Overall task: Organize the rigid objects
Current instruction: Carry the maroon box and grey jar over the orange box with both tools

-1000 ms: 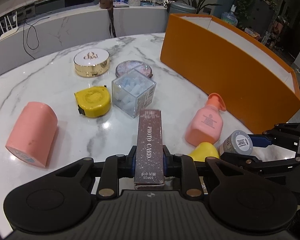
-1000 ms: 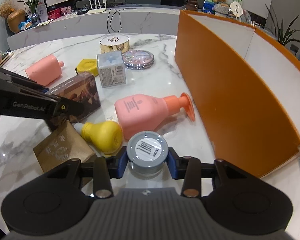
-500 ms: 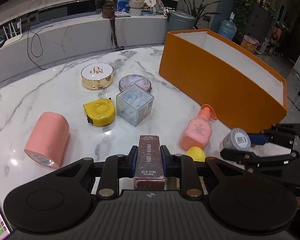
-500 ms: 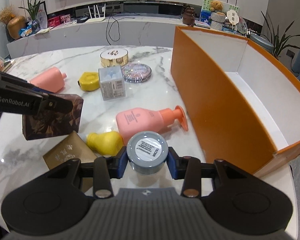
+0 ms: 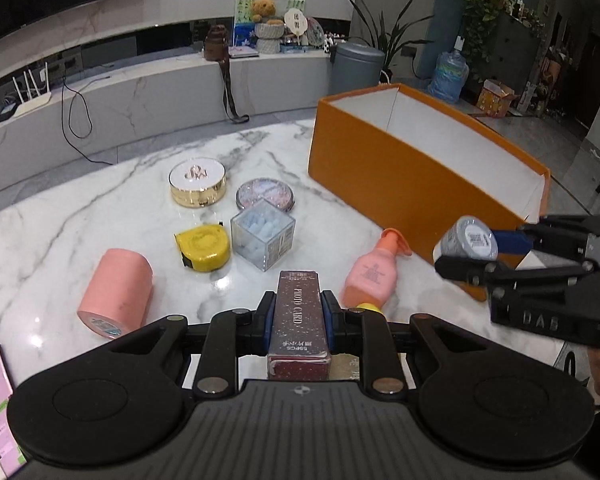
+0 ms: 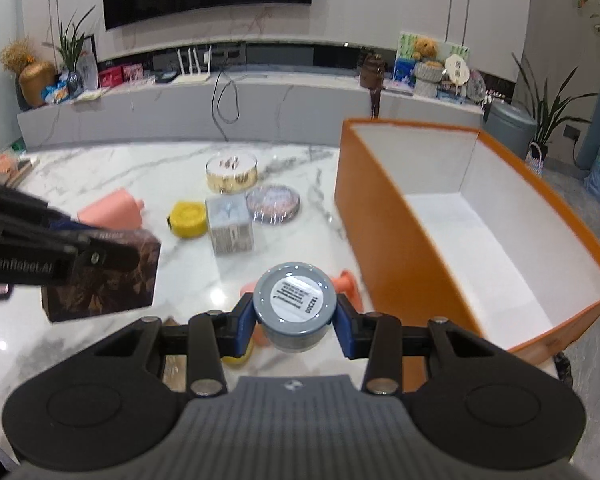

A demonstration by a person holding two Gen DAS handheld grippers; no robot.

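Both clamped — left hand-held gripper (image 5: 298,316) on photo-card box (image 5: 299,320), right hand-held gripper (image 6: 295,318) on grey jar (image 6: 295,305).

Both views are evenly lit by indoor light from above, and small specular highlights are seen on the glossy marble table (image 5: 80,216). Strong fisheye curvature is present at all edges, with dark vignetted corners. The left wrist view is sharp; the right wrist view is softened by motion blur, most visibly on the gold compact (image 6: 231,171).
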